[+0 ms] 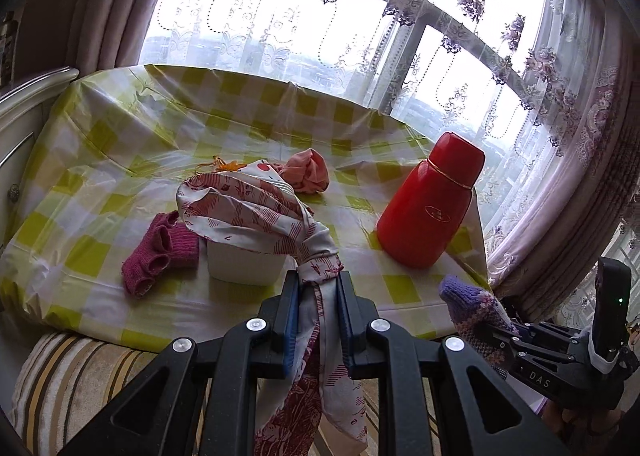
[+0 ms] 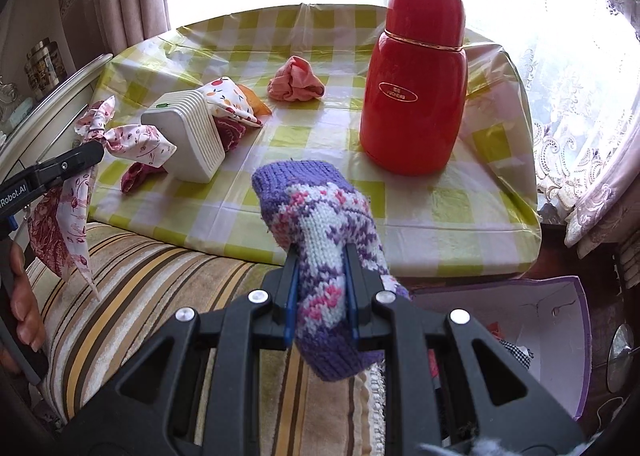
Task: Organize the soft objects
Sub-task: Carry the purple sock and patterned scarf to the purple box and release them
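My left gripper [image 1: 318,288] is shut on a red-and-white patterned scarf [image 1: 256,208]. The scarf drapes from the jaws over a white ribbed box [image 1: 244,262] on the table; the same scarf [image 2: 132,140] shows in the right wrist view. My right gripper [image 2: 322,260] is shut on a purple, white and pink knitted glove [image 2: 320,212], held above the table's front edge. A magenta knitted glove [image 1: 158,252], a crumpled pink cloth [image 1: 310,170] and a fruit-print cloth [image 2: 226,100] lie on the table.
A tall red thermos [image 2: 414,96] stands on the right of the green-checked table [image 2: 420,212]. A striped cushion [image 2: 160,296] lies in front of it. An open purple-edged box [image 2: 520,316] sits low right. A white cabinet [image 1: 20,128] stands left. Curtains hang behind.
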A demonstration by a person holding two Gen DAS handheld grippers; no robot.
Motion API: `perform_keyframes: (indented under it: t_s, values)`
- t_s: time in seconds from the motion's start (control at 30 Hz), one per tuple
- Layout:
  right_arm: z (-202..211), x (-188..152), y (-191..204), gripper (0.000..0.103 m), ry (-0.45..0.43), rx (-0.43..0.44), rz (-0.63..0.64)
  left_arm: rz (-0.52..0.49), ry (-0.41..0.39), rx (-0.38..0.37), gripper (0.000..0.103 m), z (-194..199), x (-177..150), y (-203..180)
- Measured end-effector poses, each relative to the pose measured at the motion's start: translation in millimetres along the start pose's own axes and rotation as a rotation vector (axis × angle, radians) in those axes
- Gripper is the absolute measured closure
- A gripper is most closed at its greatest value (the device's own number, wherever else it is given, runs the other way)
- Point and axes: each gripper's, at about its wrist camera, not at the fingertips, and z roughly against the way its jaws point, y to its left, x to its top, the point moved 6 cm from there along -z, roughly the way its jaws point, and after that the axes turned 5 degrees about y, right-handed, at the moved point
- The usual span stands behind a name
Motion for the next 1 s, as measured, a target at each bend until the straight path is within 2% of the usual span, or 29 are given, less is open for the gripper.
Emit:
perform_keyframes:
  t_s: [0.57,1.0]
  values:
    - [48,-52,-115,0.080,-0.003,-0.152,-0.197,-0.162,0.105,-0.192,0.084,-11,-29,-106]
    - [69,-71,-169,0.077,-0.014,-0.238,-0.284,-0.266,0.214,-0.318,0.084,-28,-54,-180]
